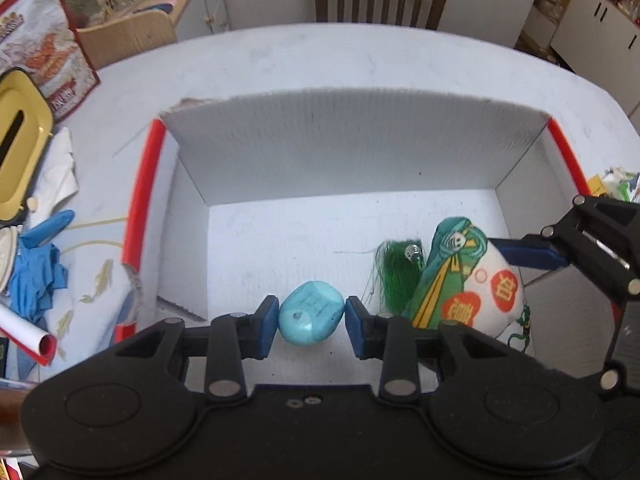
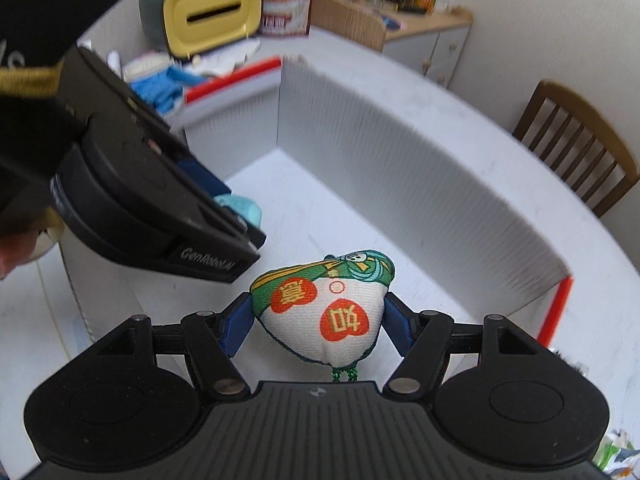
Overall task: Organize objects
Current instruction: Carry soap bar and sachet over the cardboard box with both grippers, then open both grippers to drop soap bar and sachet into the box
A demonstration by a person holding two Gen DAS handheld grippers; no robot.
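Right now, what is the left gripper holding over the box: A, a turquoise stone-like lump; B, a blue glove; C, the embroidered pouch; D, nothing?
A: the left gripper is closed on the turquoise lump above the white box, while the embroidered pouch sits in the right gripper.

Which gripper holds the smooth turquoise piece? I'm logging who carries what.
The left gripper: its blue pads pinch the smooth turquoise oval stone over the white corrugated box. The right gripper holds the embroidered fabric pouch.
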